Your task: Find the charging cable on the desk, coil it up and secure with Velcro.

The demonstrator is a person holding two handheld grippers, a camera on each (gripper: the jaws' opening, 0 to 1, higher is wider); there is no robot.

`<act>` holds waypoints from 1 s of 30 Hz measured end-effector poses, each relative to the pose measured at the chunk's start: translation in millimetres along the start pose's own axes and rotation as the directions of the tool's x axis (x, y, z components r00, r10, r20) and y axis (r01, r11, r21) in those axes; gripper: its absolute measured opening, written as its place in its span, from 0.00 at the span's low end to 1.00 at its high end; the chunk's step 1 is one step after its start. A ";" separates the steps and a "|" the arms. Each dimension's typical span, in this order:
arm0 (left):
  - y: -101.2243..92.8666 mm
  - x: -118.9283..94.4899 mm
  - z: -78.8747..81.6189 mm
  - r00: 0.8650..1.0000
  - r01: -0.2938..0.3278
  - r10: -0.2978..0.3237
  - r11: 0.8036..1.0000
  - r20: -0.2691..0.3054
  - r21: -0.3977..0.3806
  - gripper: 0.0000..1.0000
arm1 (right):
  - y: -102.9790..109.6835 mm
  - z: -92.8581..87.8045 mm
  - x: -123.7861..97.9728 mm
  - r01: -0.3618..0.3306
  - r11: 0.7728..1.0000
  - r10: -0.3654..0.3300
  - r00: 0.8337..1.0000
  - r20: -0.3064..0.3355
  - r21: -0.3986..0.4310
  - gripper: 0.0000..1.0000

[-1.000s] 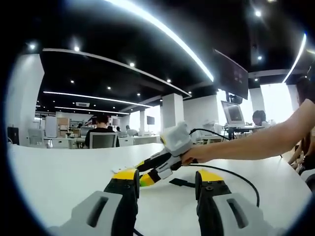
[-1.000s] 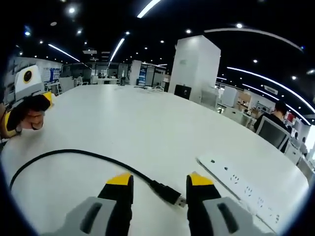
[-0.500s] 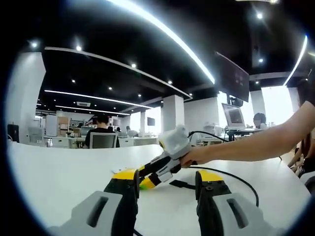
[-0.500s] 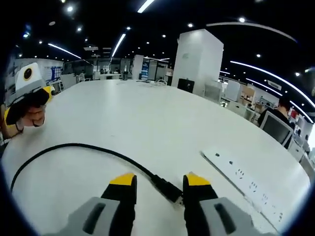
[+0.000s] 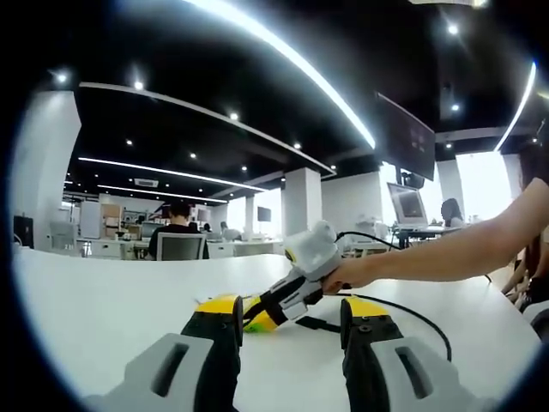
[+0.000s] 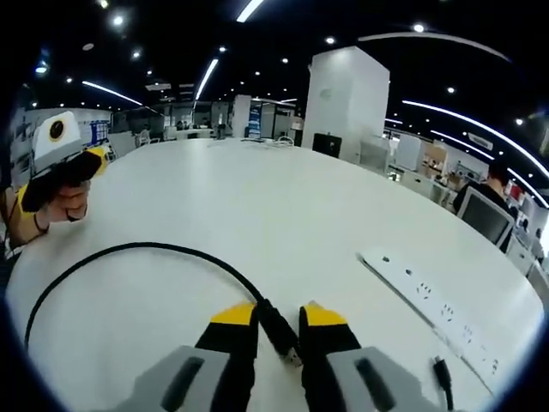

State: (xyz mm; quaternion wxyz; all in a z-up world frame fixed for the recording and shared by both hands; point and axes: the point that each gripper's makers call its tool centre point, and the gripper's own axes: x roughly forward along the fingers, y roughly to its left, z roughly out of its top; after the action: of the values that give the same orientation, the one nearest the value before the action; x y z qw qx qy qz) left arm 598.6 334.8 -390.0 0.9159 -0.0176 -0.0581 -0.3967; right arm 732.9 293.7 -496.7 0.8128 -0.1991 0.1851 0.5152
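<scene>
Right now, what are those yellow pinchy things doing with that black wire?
A person is holding a gripper in each hand over a big white desk. The right gripper has its jaws almost closed around the plug end of a black charging cable, which curves away across the desk. The left gripper waits open nearby. A white power strip lies to one side. The cable is not coiled yet.

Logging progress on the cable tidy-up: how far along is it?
Early. Done: the charging cable is found. In hand: the right gripper has its jaws nearly closed around the cable's plug end. Left: the cable lies in one loose arc on the desk, uncoiled. The left gripper is open and empty.
</scene>
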 end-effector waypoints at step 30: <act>1.0 0.0 1.6 1.000 -0.005 0.004 1.000 0.010 0.002 0.46 | 5.3 -2.9 -3.0 -0.015 1.000 0.015 1.000 -0.012 -0.003 0.08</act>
State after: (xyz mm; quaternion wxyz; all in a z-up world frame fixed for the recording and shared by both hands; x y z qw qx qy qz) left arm 599.2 335.6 -388.4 0.9166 -0.0187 -0.0629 -0.3945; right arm 726.6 292.0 -498.3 0.8076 -0.2024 0.1906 0.5202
